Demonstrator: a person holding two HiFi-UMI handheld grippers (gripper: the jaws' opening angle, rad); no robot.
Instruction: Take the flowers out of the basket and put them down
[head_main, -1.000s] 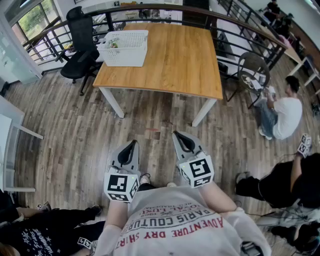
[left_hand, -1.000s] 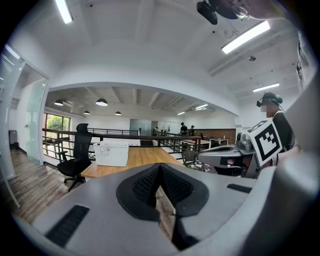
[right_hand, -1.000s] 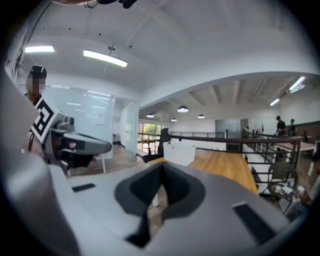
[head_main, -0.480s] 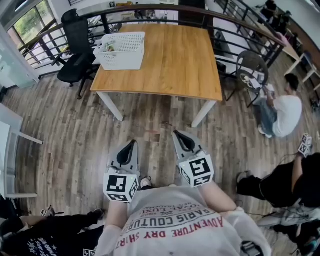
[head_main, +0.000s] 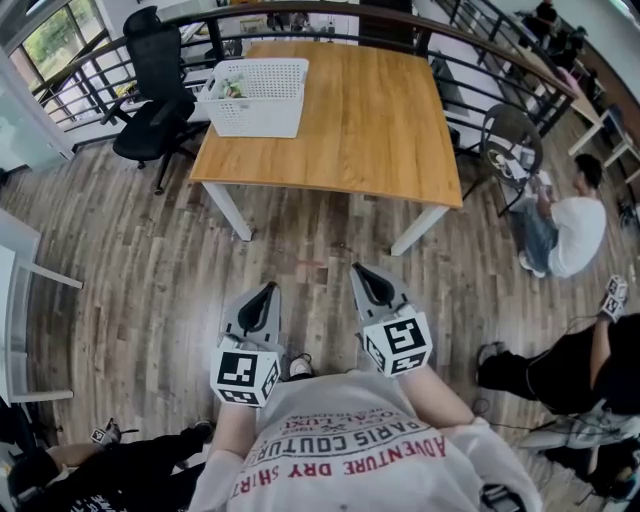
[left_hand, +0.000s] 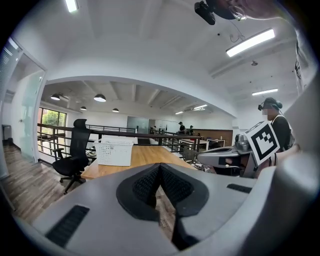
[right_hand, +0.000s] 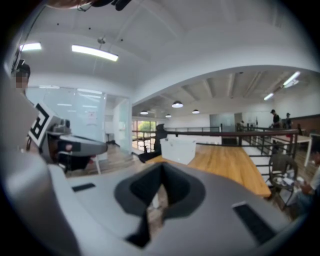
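White plastic basket (head_main: 262, 112) holds the flowers (head_main: 230, 88). Only a scrap of green and pale colour shows over the rim, too small to tell more. Basket sits on the far left corner of the wooden tabletop (head_main: 370, 120), well ahead of both claws and a little left of them.

Left claw (head_main: 266, 291): jaws together, nothing between them. Right claw (head_main: 360, 270): jaws together, likewise empty. Both are side by side, low in front of the person, over the wood floor (head_main: 150, 260). They point toward the tabletop, well short of its near edge.

Judgement: task not yet begun. No flower lifted, none laid down; tabletop bare apart from the basket. All left to do: close the gap, open a claw, reach in, lift, set down.

Black office chair (head_main: 160, 85) stands farther left of the claws than the basket, beside that corner.
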